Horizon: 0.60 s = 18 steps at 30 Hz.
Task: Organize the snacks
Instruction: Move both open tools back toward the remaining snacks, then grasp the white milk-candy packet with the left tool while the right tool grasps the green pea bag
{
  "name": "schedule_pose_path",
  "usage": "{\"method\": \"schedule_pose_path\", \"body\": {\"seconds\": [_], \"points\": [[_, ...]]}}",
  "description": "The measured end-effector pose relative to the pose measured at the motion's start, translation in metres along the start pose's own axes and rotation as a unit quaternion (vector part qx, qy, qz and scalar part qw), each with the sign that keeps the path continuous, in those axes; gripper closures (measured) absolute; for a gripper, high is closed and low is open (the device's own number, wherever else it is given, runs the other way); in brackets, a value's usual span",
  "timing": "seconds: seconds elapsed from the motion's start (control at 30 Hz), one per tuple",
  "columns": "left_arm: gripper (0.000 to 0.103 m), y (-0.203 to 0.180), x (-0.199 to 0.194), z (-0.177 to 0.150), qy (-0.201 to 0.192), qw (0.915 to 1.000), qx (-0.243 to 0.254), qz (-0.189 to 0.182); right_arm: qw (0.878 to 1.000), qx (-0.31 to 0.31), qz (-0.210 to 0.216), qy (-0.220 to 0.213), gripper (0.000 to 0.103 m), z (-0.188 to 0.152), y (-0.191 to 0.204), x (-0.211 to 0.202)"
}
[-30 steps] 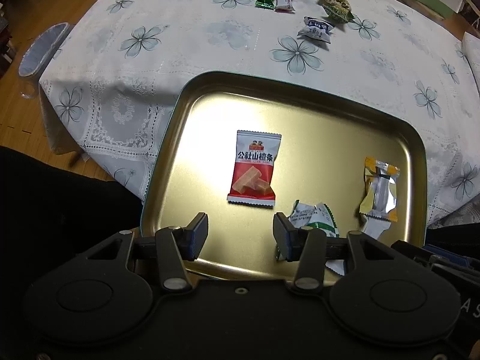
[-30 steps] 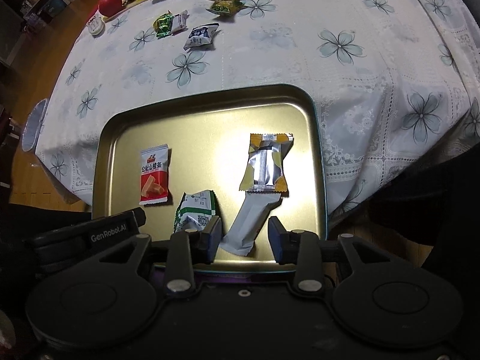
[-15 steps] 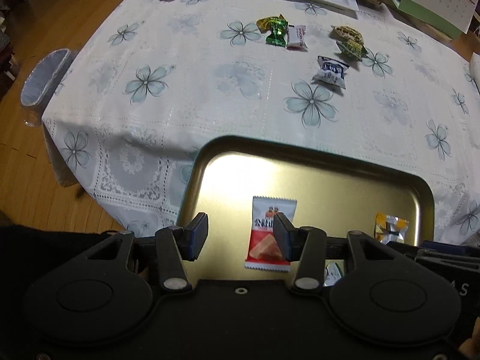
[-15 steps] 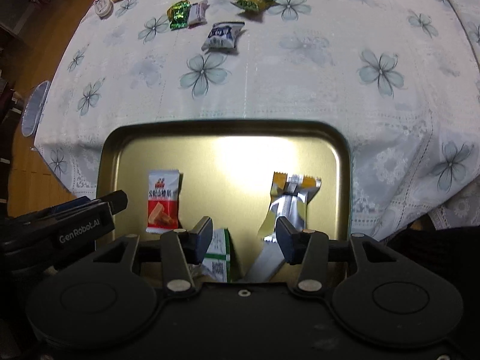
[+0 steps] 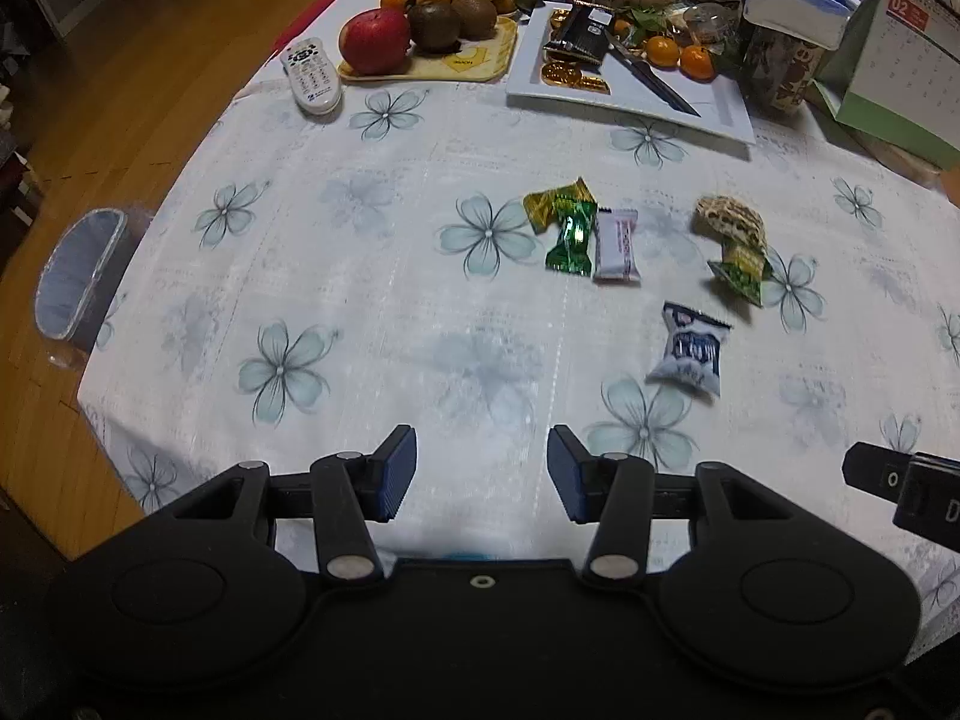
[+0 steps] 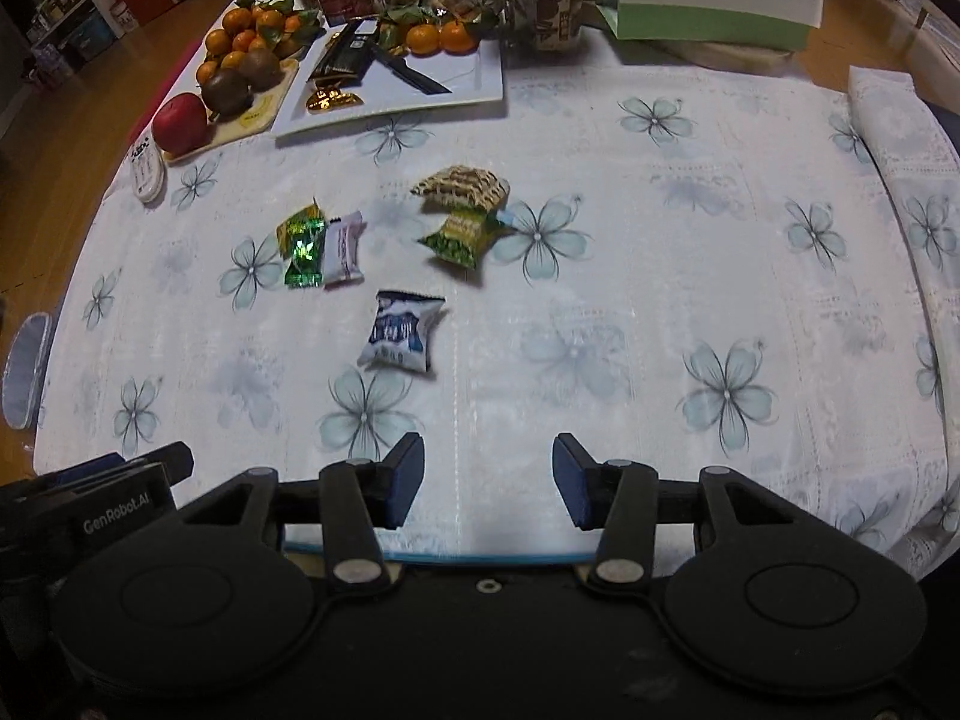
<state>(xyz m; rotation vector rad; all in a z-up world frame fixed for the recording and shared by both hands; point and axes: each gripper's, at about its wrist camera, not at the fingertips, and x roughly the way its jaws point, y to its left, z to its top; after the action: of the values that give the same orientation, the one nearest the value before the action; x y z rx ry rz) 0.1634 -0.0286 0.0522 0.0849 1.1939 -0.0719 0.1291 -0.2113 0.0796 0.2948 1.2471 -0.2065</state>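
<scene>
Both claws, left (image 5: 481, 474) and right (image 6: 487, 479), stood open and empty; collecting the blue packet (image 6: 399, 333) from the table (image 6: 600, 276) appeared next.

- You've got a table under a white tablecloth (image 5: 372, 276) printed with pale blue flowers.
- 6 wrapped snacks sit loose mid-cloth: a green candy (image 5: 569, 235) touching a gold one (image 5: 543, 204) and a white-pink one (image 5: 617, 245).
- Off to the side, a tan patterned pack (image 5: 729, 217) rests against a green pack (image 5: 743, 271), and a blue-white pack (image 5: 690, 354) lies apart, nearer you.
- Far edge: remote (image 5: 311, 75), yellow fruit tray (image 5: 480, 57), white plate (image 5: 708, 111), desk calendar (image 5: 894, 66).
</scene>
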Motion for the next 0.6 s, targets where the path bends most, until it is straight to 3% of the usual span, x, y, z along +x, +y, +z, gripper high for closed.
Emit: {"method": "schedule_pose_path", "body": {"seconds": [0.1, 0.2, 0.37, 0.5, 0.6], "points": [[0.048, 0.003, 0.015, 0.029, 0.008, 0.9998, -0.011, -0.015, 0.999, 0.001, 0.028, 0.016, 0.053, 0.032, -0.004, 0.012], [0.048, 0.003, 0.031, 0.052, 0.008, 0.9998, -0.018, -0.006, 0.998, 0.011, 0.052, 0.031, 0.053, 0.063, -0.004, 0.032], [0.048, 0.005, 0.062, 0.077, 0.037, 0.9990, -0.023, -0.003, 0.997, 0.039, 0.045, 0.055, 0.052, 0.110, -0.003, 0.076], [0.049, 0.013, 0.081, 0.085, 0.066, 0.9968, -0.044, -0.009, 0.998, 0.057, 0.021, 0.015, 0.054, 0.137, 0.003, 0.101], [0.049, 0.015, 0.089, 0.090, 0.081, 0.9954, -0.051, -0.009, 0.998, 0.059, 0.026, -0.008, 0.054, 0.161, 0.009, 0.125]]}}
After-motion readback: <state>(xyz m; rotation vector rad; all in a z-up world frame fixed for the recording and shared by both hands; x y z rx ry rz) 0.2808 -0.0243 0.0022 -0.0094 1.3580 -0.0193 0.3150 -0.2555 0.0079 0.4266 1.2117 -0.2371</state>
